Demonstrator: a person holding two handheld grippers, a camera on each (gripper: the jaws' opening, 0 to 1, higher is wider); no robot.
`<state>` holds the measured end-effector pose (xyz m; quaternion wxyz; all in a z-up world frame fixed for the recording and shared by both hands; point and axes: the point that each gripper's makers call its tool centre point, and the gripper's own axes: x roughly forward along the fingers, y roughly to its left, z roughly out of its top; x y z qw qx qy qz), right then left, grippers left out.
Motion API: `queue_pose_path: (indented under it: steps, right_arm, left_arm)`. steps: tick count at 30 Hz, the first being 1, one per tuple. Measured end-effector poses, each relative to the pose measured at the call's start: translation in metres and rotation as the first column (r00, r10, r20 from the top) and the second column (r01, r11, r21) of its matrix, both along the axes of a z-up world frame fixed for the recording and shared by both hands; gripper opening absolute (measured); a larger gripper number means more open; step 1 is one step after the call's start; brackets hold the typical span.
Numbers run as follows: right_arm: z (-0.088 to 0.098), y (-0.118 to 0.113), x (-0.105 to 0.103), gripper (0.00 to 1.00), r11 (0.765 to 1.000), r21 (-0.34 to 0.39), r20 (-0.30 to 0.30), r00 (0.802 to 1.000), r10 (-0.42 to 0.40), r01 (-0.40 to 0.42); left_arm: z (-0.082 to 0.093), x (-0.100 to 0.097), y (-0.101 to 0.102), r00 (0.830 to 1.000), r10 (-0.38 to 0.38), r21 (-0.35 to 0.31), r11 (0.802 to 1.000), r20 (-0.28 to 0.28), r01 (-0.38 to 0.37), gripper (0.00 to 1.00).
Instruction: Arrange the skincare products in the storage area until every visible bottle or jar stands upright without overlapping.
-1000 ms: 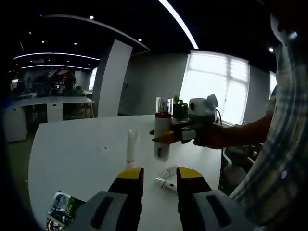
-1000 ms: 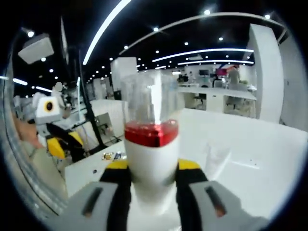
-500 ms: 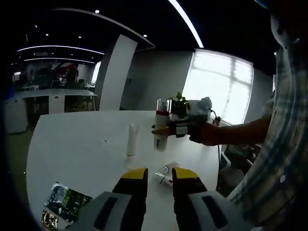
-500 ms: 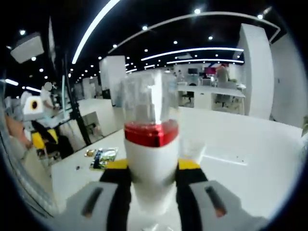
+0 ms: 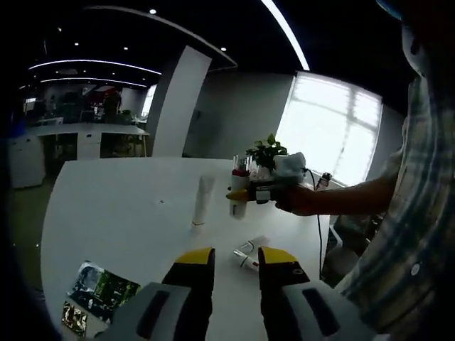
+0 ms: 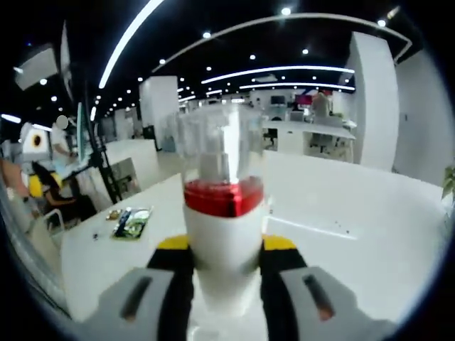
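On the white worktop point(image 5: 106, 213), a bottle is being carried farther off to be stood up.
Compared with a second ago, the right tool point(image 5: 245, 193) is seen smaller and farther out over the worktop, clamped on the white bottle point(image 6: 222, 234) with the red band and clear cap, held upright. A white tube point(image 5: 203, 201) stands just beside it; two small items point(image 5: 247, 253) lie flat, so work remains. The left tool point(image 5: 235, 264) is held part open, empty. Packets point(image 5: 96, 295) lie near the edge.
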<state>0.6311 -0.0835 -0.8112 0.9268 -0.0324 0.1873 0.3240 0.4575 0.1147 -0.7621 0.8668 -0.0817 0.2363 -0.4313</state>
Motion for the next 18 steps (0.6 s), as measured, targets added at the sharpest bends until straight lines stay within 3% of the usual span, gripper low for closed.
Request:
queue_pose_path:
  steps: [18]
  right_arm:
    - [-0.042,-0.045,0.021,0.33,0.997,0.017,-0.007,0.997,-0.073,0.074]
  left_arm:
    - [-0.010,-0.016,-0.002,0.999,0.011,0.048,0.999,-0.051,-0.008,0.30]
